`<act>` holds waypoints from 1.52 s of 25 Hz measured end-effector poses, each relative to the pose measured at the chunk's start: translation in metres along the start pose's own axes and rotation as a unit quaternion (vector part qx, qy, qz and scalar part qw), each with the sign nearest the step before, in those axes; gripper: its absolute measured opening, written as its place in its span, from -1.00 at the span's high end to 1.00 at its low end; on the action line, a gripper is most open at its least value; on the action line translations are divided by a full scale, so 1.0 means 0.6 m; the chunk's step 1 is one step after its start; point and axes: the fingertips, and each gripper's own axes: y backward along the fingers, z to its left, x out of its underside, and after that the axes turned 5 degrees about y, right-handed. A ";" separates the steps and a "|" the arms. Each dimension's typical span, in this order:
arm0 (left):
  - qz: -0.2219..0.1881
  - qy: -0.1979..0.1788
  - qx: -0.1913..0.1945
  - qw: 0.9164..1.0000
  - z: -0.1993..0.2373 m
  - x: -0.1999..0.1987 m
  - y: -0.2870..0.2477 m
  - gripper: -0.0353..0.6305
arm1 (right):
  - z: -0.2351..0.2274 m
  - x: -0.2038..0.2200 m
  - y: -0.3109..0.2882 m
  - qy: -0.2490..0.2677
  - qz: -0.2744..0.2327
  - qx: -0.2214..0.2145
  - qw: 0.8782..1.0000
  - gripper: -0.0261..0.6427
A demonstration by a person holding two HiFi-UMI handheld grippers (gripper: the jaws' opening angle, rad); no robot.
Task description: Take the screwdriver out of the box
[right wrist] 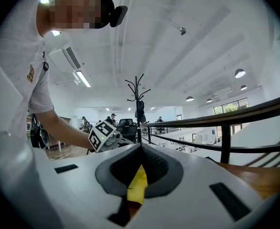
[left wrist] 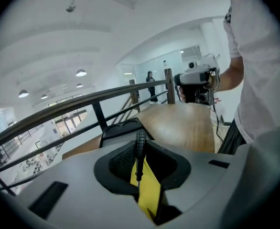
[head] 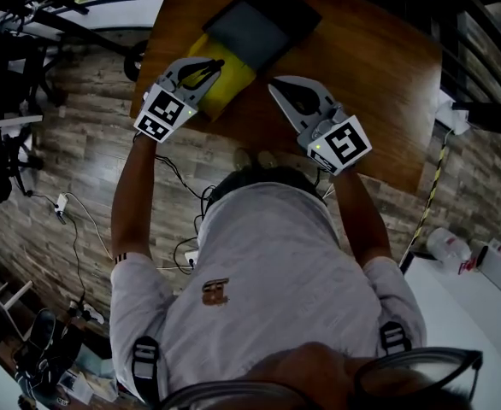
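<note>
Screwdriver (left wrist: 139, 151) clamped in left claw (head: 209, 65) over yellow box (head: 232, 82) at counter (head: 379, 92) edge; right claw (head: 278, 85) held together beside; railing (left wrist: 82, 103) behind.

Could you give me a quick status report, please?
Left gripper shut on screwdriver, above the yellow box. Right gripper shut, empty. Lid open, nothing in the way.

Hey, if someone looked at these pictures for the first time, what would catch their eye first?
Probably the black-handled screwdriver clamped in the fingers of the left gripper, over the bright yellow box at the near left of the wooden table. Then the dark tray lying across the box's far end, and the right gripper beside the box, fingers together.
</note>
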 end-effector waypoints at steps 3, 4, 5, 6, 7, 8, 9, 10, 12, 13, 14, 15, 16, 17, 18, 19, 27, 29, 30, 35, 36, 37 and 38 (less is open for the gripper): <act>-0.043 0.020 -0.016 0.999 -0.011 -0.032 0.017 0.65 | 0.009 -0.007 0.002 0.001 -0.006 -0.005 1.000 0.83; -0.057 0.027 -0.021 0.998 -0.014 -0.041 0.022 0.65 | 0.013 -0.010 0.002 0.001 -0.008 -0.006 1.000 0.83; -0.070 0.032 -0.026 0.997 -0.017 -0.050 0.028 0.65 | 0.017 -0.014 0.000 0.002 -0.010 -0.008 1.000 0.83; -0.082 0.036 -0.031 0.996 -0.019 -0.058 0.034 0.65 | 0.020 -0.017 -0.001 0.002 -0.012 -0.010 1.000 0.83; -0.094 0.039 -0.035 0.994 -0.022 -0.066 0.040 0.65 | 0.023 -0.020 -0.003 0.003 -0.014 -0.012 1.000 0.83; -0.104 0.042 -0.040 0.993 -0.024 -0.073 0.046 0.65 | 0.026 -0.023 -0.005 0.003 -0.016 -0.014 1.000 0.83; -0.115 0.046 -0.044 0.991 -0.025 -0.080 0.052 0.65 | 0.029 -0.026 -0.007 0.003 -0.018 -0.016 1.000 0.83; -0.127 0.050 -0.048 0.989 -0.028 -0.086 0.058 0.65 | 0.032 -0.028 -0.009 0.003 -0.020 -0.017 1.000 0.83; -0.150 0.057 -0.056 0.985 -0.034 -0.101 0.071 0.65 | 0.040 -0.033 -0.010 0.004 -0.024 -0.021 0.999 0.83; -0.161 0.059 -0.060 0.983 -0.038 -0.109 0.078 0.65 | 0.044 -0.035 -0.010 0.004 -0.025 -0.022 0.999 0.83; -0.171 0.062 -0.062 0.981 -0.042 -0.117 0.085 0.65 | 0.048 -0.038 -0.010 0.005 -0.027 -0.024 0.999 0.83; -0.181 0.066 -0.065 0.979 -0.046 -0.126 0.092 0.65 | 0.051 -0.041 -0.009 0.005 -0.028 -0.026 0.999 0.83; -0.190 0.070 -0.067 0.977 -0.049 -0.134 0.098 0.65 | 0.054 -0.044 -0.009 0.005 -0.030 -0.027 0.999 0.83; -0.201 0.073 -0.070 0.974 -0.051 -0.141 0.105 0.65 | 0.057 -0.046 -0.010 0.006 -0.031 -0.028 0.999 0.83; -0.211 0.076 -0.073 0.972 -0.054 -0.149 0.112 0.65 | 0.061 -0.049 -0.009 0.006 -0.033 -0.030 0.999 0.83; -0.220 0.078 -0.076 0.969 -0.058 -0.155 0.119 0.65 | 0.064 -0.051 -0.008 0.006 -0.034 -0.031 0.999 0.83; -0.270 0.099 -0.101 0.952 -0.076 -0.182 0.159 0.65 | 0.087 -0.063 -0.007 0.008 -0.044 -0.038 0.998 0.83; -0.280 0.100 -0.104 0.949 -0.082 -0.187 0.167 0.65 | 0.092 -0.066 -0.008 0.009 -0.044 -0.039 0.998 0.83; -0.285 0.101 -0.106 0.947 -0.086 -0.190 0.170 0.65 | 0.094 -0.067 -0.007 0.009 -0.045 -0.040 0.998 0.83; -0.305 0.109 -0.114 0.939 -0.104 -0.193 0.185 0.65 | 0.106 -0.071 -0.005 0.010 -0.048 -0.042 0.998 0.83; -0.311 0.113 -0.115 0.937 -0.107 -0.193 0.190 0.65 | 0.110 -0.072 -0.006 0.010 -0.048 -0.043 0.998 0.83; -0.315 0.117 -0.117 0.935 -0.109 -0.193 0.194 0.65 | 0.114 -0.073 -0.006 0.010 -0.049 -0.044 0.998 0.83; -0.319 0.120 -0.119 0.933 -0.111 -0.192 0.197 0.65 | 0.118 -0.073 -0.007 0.010 -0.049 -0.045 0.998 0.83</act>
